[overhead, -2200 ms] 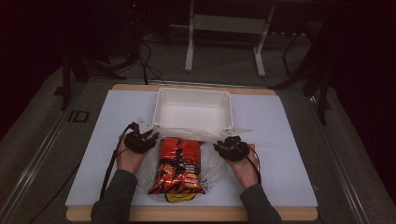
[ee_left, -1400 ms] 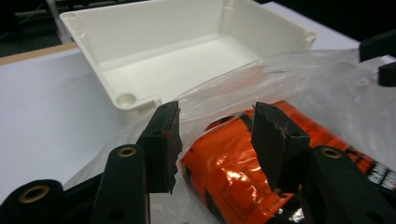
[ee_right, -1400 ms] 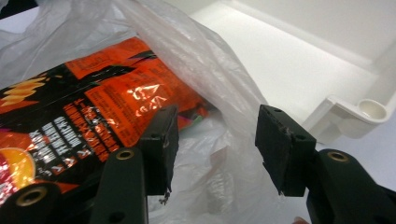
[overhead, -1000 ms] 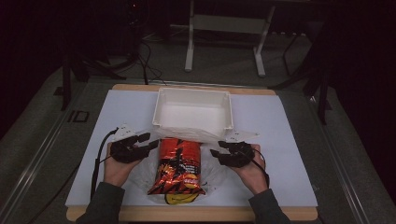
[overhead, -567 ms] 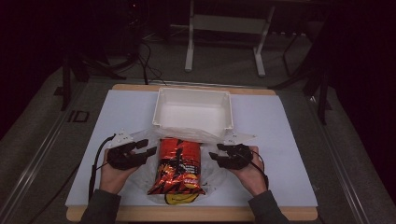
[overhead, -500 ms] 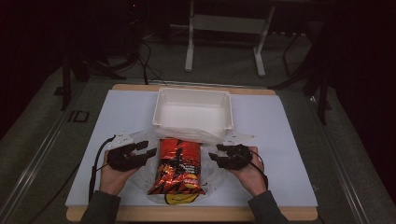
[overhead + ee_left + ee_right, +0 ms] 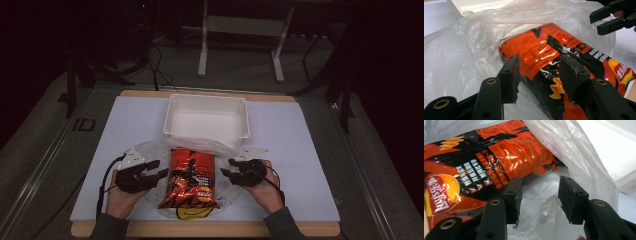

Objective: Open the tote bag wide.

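An orange and black chip bag (image 7: pixel 190 180) lies inside a clear plastic bag (image 7: pixel 210 145) on the white-covered table, just in front of a white bin (image 7: pixel 206 97). My left gripper (image 7: pixel 159 168) is at the chip bag's left side. In the left gripper view it (image 7: pixel 540 75) stands open, with the chip bag (image 7: pixel 536 50) just beyond its pads. My right gripper (image 7: pixel 227 167) is at the bag's right side. Its jaws (image 7: pixel 540 195) have just been closing a little, with crumpled clear plastic (image 7: pixel 549 207) between them, untouched by the pads. The chip bag (image 7: pixel 499 152) lies to their left.
The white bin (image 7: pixel 474 5) is empty and sits at the table's far middle. The white table cover (image 7: pixel 300 150) stretches to both sides of the hands. A wooden edge (image 7: pixel 200 230) runs along the near side. Stand legs (image 7: pixel 202 50) and cables lie on the floor behind.
Both hands have drawn back from the bin's front to either side of the chip bag. Over the last second the left gripper slid a little nearer to me; the right barely moved.
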Demonstrator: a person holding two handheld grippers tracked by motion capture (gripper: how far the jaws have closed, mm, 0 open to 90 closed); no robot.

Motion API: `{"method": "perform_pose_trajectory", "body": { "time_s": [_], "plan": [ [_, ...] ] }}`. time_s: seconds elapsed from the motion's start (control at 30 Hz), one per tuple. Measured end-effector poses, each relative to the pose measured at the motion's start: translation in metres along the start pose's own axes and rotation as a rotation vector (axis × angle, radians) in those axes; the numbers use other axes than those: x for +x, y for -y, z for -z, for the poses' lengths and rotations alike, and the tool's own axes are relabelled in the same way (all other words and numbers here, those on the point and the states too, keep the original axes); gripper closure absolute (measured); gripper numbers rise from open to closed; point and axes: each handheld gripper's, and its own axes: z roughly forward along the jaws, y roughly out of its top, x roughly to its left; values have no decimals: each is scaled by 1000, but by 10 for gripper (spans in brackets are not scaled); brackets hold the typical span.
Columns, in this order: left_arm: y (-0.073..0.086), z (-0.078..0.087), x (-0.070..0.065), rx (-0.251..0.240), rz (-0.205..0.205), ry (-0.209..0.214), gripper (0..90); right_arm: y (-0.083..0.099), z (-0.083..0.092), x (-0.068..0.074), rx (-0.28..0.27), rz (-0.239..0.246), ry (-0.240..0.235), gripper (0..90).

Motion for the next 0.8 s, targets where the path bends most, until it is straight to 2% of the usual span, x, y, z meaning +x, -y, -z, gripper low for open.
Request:
{"method": "perform_pose_trajectory", "body": {
  "time_s": [0.1,0.37,0.47,0.57,0.8],
  "plan": [
    [1,1,-4,11,-11,1,518,1,1,2,-12,-4,-2,570],
    [9,5,-15,44,-37,9,519,2,5,10,-28,24,-10,636],
    [12,7,-16,51,-39,14,519,0,9,15,-56,43,-11,630],
    [15,8,-17,54,-36,14,519,-2,12,15,-71,40,-21,629],
    [20,11,-17,57,-26,22,517,-5,20,21,-106,49,-37,554]
  ]
}}
